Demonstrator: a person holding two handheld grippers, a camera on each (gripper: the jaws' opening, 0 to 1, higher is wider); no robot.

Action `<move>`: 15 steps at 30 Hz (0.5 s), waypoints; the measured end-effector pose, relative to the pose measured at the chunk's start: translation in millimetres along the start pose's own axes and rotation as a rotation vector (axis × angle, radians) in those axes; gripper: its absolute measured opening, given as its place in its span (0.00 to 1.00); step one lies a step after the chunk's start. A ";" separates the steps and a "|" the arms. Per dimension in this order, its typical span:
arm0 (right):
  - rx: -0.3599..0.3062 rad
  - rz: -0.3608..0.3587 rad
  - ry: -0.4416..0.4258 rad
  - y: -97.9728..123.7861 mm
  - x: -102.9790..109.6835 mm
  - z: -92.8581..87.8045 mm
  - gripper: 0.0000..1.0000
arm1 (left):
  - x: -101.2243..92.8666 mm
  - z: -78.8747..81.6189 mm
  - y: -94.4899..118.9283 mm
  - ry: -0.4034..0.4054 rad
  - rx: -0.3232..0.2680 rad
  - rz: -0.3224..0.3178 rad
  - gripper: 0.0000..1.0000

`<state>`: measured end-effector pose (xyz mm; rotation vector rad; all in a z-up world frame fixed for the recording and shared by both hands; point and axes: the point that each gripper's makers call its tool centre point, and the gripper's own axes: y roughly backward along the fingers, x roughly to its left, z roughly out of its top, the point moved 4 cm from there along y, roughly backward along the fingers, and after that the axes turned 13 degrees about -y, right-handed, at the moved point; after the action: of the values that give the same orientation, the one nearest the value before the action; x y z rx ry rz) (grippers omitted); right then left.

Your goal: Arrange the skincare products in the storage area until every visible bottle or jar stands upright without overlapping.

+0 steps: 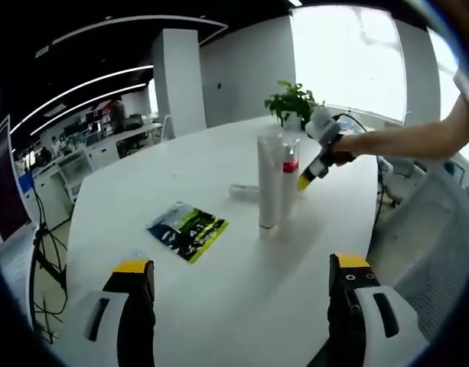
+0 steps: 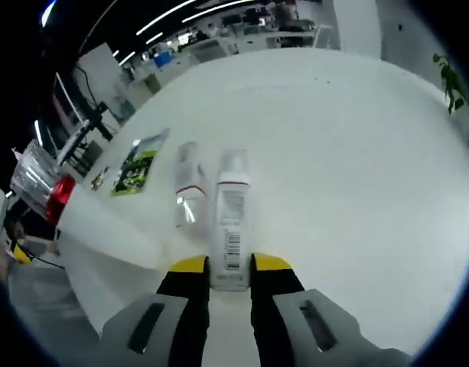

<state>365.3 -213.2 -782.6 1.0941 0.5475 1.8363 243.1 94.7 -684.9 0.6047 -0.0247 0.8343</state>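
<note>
Left tongs (image 1: 242, 306): jaws wide apart, empty, low over the near edge of the white counter (image 1: 242, 229); right tongs (image 2: 229, 279): jaws clamped on the crimped end of a white tube (image 2: 232, 225) lying flat along the counter.

Standing upright at counter centre in the left gripper view: a tall white tube (image 1: 269, 182); close behind it a clear bottle with a red band (image 1: 289, 174); whether touching cannot be told. Lying flat: a small clear bottle (image 1: 245, 191) left of the upright pair; in the right gripper view a clear bottle (image 2: 188, 195) just beside the clamped tube. Flat on the counter, near left: a green-and-black sachet (image 1: 188, 230). Far side: a potted plant (image 1: 293, 102).

Progress judged partial: two items upright; the clamped tube and the clear bottle beside it still to be raised and spaced.

Writing: a barcode and small print on the clamped tube, a red line near its shoulder; no brand legible; sachet print too blurred to read.
</note>
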 end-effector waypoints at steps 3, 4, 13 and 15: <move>-0.019 0.035 -0.033 6.2 -1.0 -1.6 0.19 | 0.5 0.2 0.7 0.004 -0.002 0.002 0.92; -0.023 0.044 -0.035 8.7 -0.1 -2.7 0.19 | 0.9 0.2 0.8 0.005 -0.003 0.002 0.92; -0.086 0.103 0.001 40.6 21.5 -11.9 0.19 | 2.4 0.5 1.4 -0.003 -0.004 0.011 0.98; -0.101 0.105 0.015 48.1 25.8 -14.2 0.19 | 2.8 0.3 1.5 -0.007 -0.001 0.015 0.99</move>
<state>325.1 -213.7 -743.0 1.0597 0.4084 1.9422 244.0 97.3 -683.1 0.6066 -0.0359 0.8472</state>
